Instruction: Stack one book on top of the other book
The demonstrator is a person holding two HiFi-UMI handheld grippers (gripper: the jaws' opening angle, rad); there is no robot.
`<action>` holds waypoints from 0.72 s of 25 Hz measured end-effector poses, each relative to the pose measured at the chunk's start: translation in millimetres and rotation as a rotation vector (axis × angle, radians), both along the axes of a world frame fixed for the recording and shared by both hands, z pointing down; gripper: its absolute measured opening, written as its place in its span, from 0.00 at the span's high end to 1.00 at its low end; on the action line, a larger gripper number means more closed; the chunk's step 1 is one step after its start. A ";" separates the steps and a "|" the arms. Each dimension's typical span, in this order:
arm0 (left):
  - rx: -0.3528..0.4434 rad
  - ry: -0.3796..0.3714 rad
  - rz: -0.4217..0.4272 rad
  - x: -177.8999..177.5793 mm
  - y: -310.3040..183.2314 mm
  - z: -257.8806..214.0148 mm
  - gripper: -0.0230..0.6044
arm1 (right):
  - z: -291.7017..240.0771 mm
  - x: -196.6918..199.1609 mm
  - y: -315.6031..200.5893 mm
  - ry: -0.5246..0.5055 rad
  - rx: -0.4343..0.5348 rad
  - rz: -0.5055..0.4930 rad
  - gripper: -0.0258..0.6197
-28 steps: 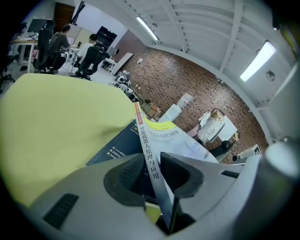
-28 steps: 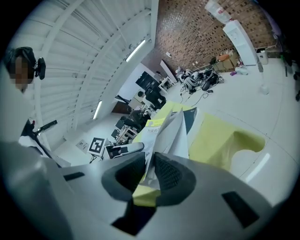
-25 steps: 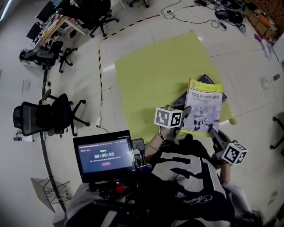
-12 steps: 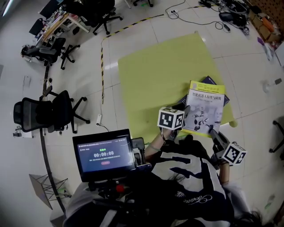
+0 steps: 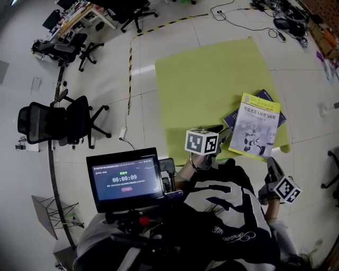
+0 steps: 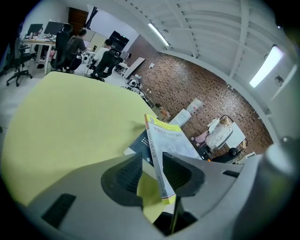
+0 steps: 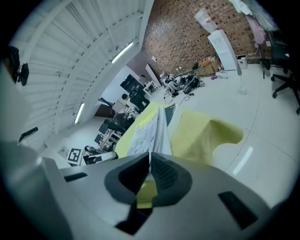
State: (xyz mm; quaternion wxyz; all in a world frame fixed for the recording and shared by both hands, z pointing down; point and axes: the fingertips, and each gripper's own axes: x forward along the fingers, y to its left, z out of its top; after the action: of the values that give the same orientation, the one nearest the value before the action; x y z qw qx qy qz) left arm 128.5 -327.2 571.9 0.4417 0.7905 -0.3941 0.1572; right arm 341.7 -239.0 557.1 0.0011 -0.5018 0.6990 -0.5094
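A yellow-and-white book lies flat on a dark blue book at the near right corner of a yellow-green mat. My left gripper is at the pile's near left edge. Its jaws stand apart around the top book's edge, with a gap on the left side, and the blue book shows underneath. My right gripper is just off the top book's near right corner. Its jaws are closing to a slit, and the book lies just beyond the tips with no grip showing.
The mat lies on a pale tiled floor. Black office chairs stand at the left, and yellow-black tape runs along the floor beside the mat. Cables and gear lie at the far right. A timer screen sits close below me.
The right gripper has drawn back from the top book's near corner and its jaws have narrowed. The left jaws have spread. The top book stays on the blue one.
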 end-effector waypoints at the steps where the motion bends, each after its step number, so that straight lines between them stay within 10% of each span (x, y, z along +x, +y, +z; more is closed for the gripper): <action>1: 0.006 0.008 0.007 -3.6 3.0 -2.7 0.74 | -5.7 -1.8 0.9 -0.033 0.016 0.026 0.95; 7: 0.046 0.049 0.047 -28.9 25.4 -14.2 0.74 | -48.7 -43.7 0.2 -0.165 0.180 0.041 0.96; 18: 0.099 0.079 0.126 -144.2 100.9 -41.7 0.75 | -64.5 -141.5 72.6 -0.019 0.225 0.218 0.96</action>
State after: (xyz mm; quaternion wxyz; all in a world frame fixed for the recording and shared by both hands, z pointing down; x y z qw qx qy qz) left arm -15.7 -226.4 530.3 0.4067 0.8401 -0.3331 0.1335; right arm 200.2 -166.4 492.6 0.1190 -0.5665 0.6931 -0.4295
